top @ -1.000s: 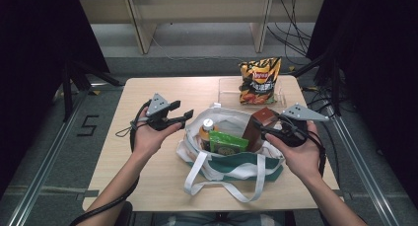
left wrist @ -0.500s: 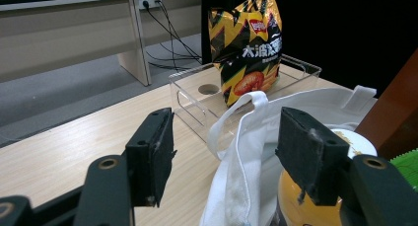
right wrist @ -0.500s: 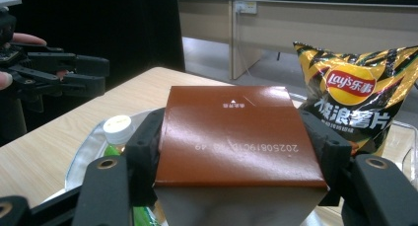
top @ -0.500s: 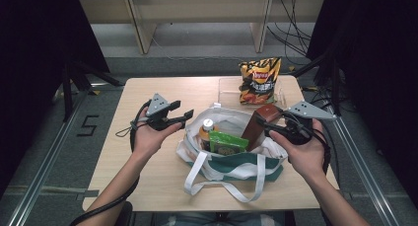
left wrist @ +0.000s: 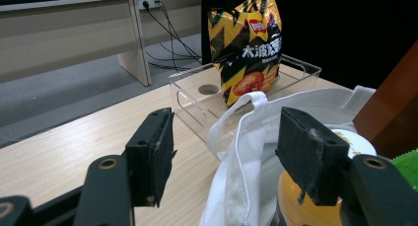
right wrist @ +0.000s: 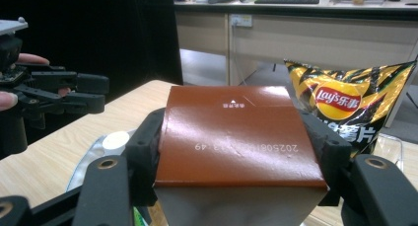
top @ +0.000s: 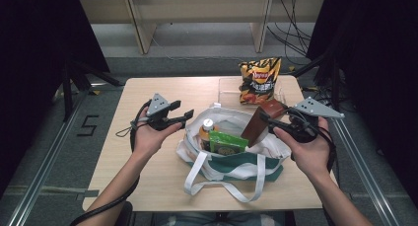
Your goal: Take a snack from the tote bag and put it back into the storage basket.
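A white and green tote bag [top: 231, 159] lies open on the table, its white handle [left wrist: 236, 112] rising just beyond my left jaws. Inside it are an orange bottle with a white cap [top: 207, 130] and a green packet [top: 226, 143]. My right gripper [top: 268, 118] is shut on a brown box [top: 259, 125], tilted over the bag's right rim. In the right gripper view the brown box [right wrist: 236, 112] sits between both pads of the right gripper [right wrist: 236, 142]. My left gripper [top: 183, 116] hovers open left of the bag, and the left gripper [left wrist: 226, 142] holds nothing.
A yellow and black chips bag [top: 259, 80] stands in a clear plastic tray [top: 226, 88] at the back of the table, behind the tote. Bare wood shows on the table's left side [top: 123, 152]. Dark curtains and cables surround the table.
My right gripper has drawn slightly to the right with the brown box, which now leans more. The left gripper has stayed where it was.
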Available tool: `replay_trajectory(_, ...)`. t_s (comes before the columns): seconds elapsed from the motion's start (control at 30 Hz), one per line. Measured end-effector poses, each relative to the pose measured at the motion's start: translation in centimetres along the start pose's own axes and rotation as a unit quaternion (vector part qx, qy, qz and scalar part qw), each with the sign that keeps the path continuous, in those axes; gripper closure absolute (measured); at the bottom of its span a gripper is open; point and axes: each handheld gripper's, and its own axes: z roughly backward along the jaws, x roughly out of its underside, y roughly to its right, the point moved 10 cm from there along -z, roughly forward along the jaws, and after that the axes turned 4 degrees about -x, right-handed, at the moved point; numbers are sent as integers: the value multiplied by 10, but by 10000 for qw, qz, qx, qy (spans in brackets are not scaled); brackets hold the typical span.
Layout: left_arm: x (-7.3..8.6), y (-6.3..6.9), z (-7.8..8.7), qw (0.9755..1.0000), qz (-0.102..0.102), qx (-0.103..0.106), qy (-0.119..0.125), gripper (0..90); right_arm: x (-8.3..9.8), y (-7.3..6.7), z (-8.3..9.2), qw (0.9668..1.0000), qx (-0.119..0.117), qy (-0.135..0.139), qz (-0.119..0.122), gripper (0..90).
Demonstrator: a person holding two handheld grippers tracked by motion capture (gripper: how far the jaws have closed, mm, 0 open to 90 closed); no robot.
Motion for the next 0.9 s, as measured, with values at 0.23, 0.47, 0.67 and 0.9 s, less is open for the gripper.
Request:
replay_trajectory(0.23,-1,-1,1,10000,-19,-3,13,386,-6,2,4,9999,41,152,16,387)
replay_trajectory(0.47,-1,-1,1,10000,-25,-5,16,386,-13,3,8,9995,27,304,-55,388)
replay_trajectory(0.67,-1,-1,1,10000,-15,-12,27,386,-19,5,14,9990,71,430,-107,388)
replay_trajectory(0.9,-1,-1,1,10000,-24,-3,22,386,-26,6,18,9982,86,587,-47,389)
